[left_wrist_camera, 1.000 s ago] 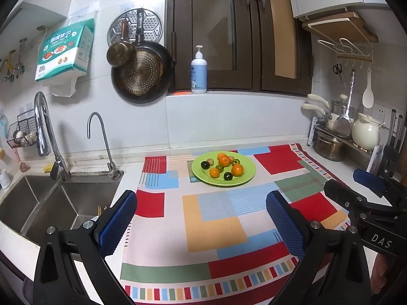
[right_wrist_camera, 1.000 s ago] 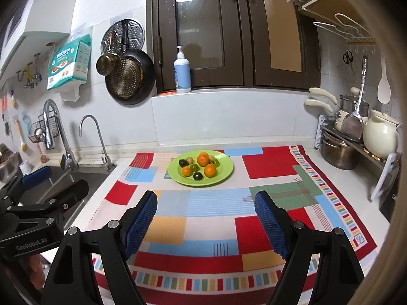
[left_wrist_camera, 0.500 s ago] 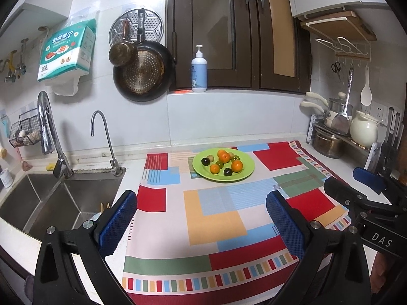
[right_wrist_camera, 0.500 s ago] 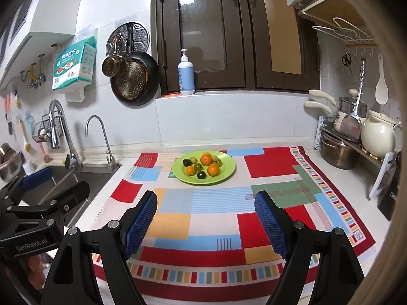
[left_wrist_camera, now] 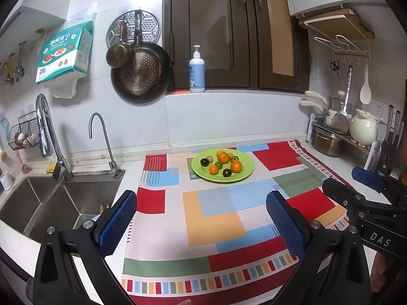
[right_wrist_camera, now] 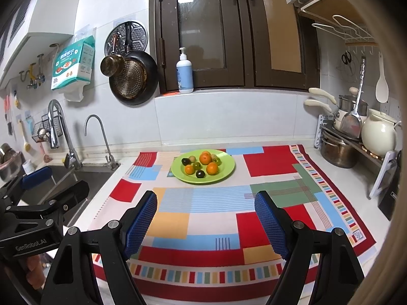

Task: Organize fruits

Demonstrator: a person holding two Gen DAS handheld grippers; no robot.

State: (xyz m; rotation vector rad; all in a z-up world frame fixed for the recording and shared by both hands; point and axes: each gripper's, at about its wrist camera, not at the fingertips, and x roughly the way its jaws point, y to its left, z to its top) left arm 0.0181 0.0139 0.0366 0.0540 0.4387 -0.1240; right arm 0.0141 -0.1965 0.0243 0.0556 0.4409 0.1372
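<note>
Taking the green plate [left_wrist_camera: 245,175] as the landmark and reading from the left: the sink [left_wrist_camera: 58,203] lies well to its left, and the left gripper [left_wrist_camera: 201,218] hangs in front of the plate over the patchwork cloth [left_wrist_camera: 213,218], its blue pads spread wide with nothing between them. Over the last second both wrist views have drawn back and up a little, so the plate sits smaller and farther off than it did. On the plate the fruits lie together in a loose cluster: three small oranges [left_wrist_camera: 223,157], two dark round fruits [left_wrist_camera: 204,162] and a few greenish ones [left_wrist_camera: 218,164], none on the cloth. The right gripper [right_wrist_camera: 204,222] also hangs in front of the plate, spread wide and holding nothing. Retreating, empty grippers with all the fruit gathered on one plate would fit a finished tidy-up, or equally a pause before the fruit is sorted elsewhere.
</note>
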